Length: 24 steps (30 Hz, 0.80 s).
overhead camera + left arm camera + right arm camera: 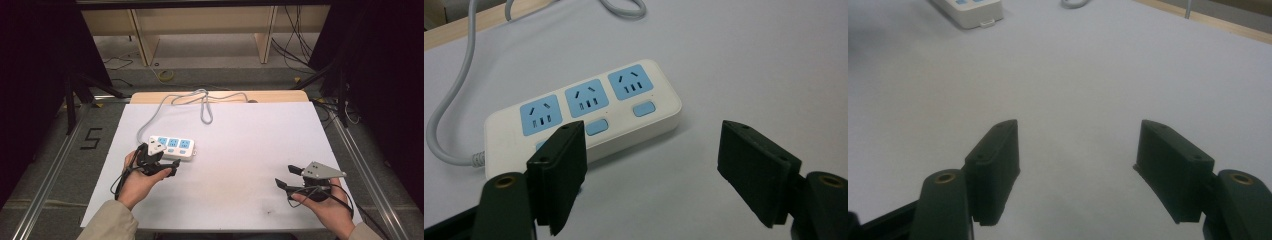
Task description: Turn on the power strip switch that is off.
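A white power strip [172, 146] with three blue sockets lies on the left half of the white table cover [240, 150]. Its grey cable [202, 102] loops toward the table's far edge. My left gripper [168, 164] sits just in front of the strip, open, with nothing between its jaws. In the left gripper view the strip [584, 115] lies close ahead, beyond the left gripper [654, 137], whose left jaw overlaps the strip's near edge. My right gripper [286, 176] rests at the front right, open and empty. In the right gripper view the right gripper [1079, 132] points across bare cover toward the strip [968, 12].
A wooden table edge [220, 96] shows past the cover's far side. Beyond it stand wooden shelf uprights [142, 42] and loose cables [295, 45] on the floor. Metal rails [47, 175] run along both sides, with a "5" mark [91, 138] on the floor at left.
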Each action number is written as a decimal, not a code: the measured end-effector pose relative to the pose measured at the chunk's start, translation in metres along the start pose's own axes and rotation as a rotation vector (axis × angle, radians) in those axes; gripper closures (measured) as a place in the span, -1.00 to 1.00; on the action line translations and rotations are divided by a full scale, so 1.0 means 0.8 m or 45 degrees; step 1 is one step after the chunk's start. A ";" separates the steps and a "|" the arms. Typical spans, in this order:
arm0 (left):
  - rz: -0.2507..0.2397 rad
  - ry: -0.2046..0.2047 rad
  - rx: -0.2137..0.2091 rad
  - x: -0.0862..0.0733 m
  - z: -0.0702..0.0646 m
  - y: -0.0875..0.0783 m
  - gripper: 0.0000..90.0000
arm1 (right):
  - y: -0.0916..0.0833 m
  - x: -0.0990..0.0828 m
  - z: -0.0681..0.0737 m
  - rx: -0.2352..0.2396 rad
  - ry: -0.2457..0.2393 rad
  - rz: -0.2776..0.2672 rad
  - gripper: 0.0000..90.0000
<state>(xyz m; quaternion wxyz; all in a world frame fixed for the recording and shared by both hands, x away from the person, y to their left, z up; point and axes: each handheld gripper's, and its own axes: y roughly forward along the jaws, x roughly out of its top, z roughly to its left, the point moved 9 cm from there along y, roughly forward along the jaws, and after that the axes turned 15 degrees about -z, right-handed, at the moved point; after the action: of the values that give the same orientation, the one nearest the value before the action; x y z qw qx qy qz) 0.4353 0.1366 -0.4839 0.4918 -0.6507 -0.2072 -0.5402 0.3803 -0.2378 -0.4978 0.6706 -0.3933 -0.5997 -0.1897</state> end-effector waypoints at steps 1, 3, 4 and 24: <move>-0.001 0.003 0.001 0.000 0.000 -0.001 -0.40 | 0.000 0.000 0.000 0.000 0.000 0.000 -0.25; -0.004 0.007 0.001 -0.001 0.000 -0.002 -0.41 | 0.000 0.000 0.000 0.000 0.000 -0.002 -0.25; -0.005 0.008 0.002 -0.001 0.000 -0.003 -0.41 | 0.000 0.000 0.000 0.001 0.000 -0.002 -0.25; -0.021 0.048 0.004 -0.014 0.001 -0.020 -0.45 | 0.001 -0.001 -0.001 0.003 0.009 -0.002 -0.25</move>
<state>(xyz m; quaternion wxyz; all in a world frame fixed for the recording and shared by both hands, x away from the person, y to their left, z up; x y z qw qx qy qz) 0.4189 0.1472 -0.4875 0.4922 -0.6378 -0.2041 -0.5562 0.3814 -0.2384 -0.4985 0.6729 -0.3914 -0.5979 -0.1911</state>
